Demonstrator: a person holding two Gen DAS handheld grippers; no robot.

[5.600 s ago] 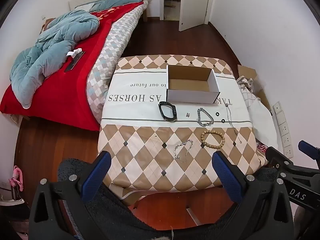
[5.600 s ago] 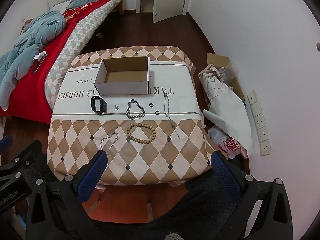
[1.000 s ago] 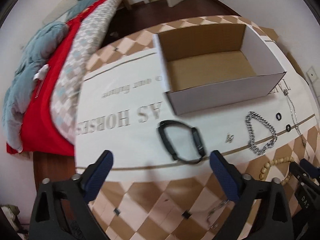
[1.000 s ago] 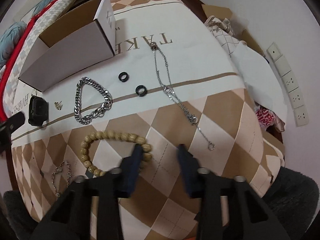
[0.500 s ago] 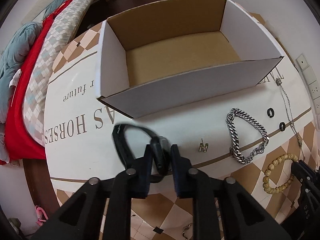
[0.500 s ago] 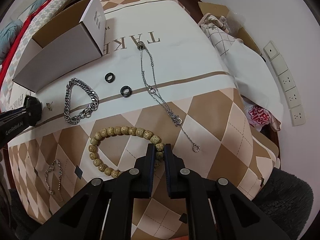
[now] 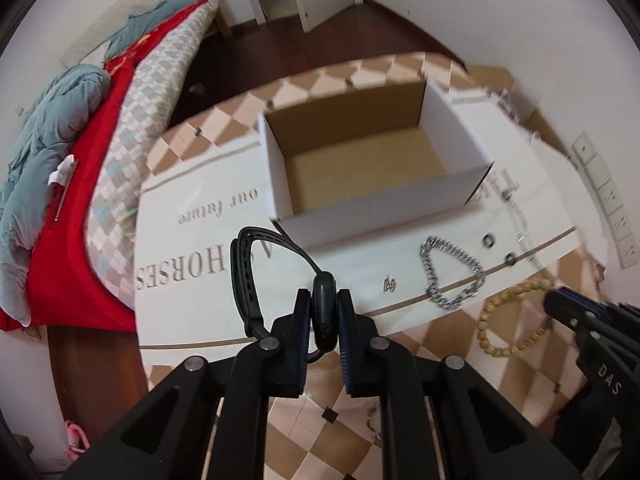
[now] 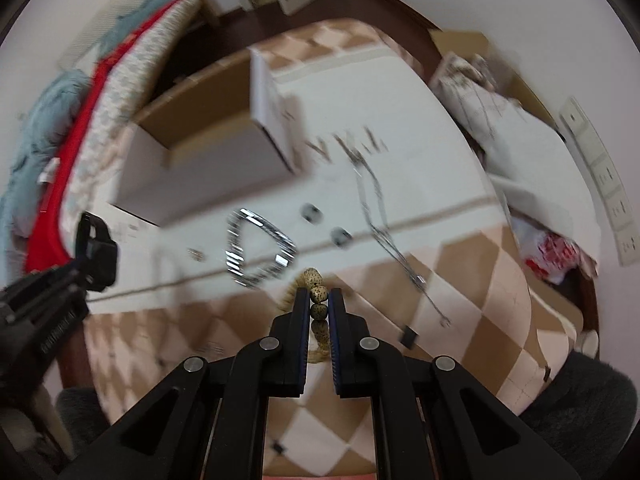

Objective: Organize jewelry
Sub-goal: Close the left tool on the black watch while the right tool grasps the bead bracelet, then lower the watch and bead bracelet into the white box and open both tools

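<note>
My left gripper (image 7: 323, 298) is shut on the black wristband (image 7: 256, 276) and holds it lifted above the tablecloth, in front of the open cardboard box (image 7: 372, 168). My right gripper (image 8: 319, 296) is shut on the wooden bead bracelet (image 8: 316, 282), raised off the table; the bracelet also shows in the left wrist view (image 7: 508, 316). A silver chain bracelet (image 7: 450, 274), two black rings (image 7: 489, 240), a small gold charm (image 7: 389, 285) and a thin silver necklace (image 8: 384, 220) lie on the cloth. The box also shows in the right wrist view (image 8: 200, 152).
The table carries a checked cloth (image 7: 420, 420) with printed letters. A bed with a red cover (image 7: 80, 184) stands to the left. Bags and a carton (image 8: 500, 120) sit on the floor at the right. Another thin chain (image 7: 374, 420) lies near the table's front edge.
Both grippers have lifted their pieces off the cloth: the left with the black wristband, the right with the bead bracelet. Both views have swung towards the box.
</note>
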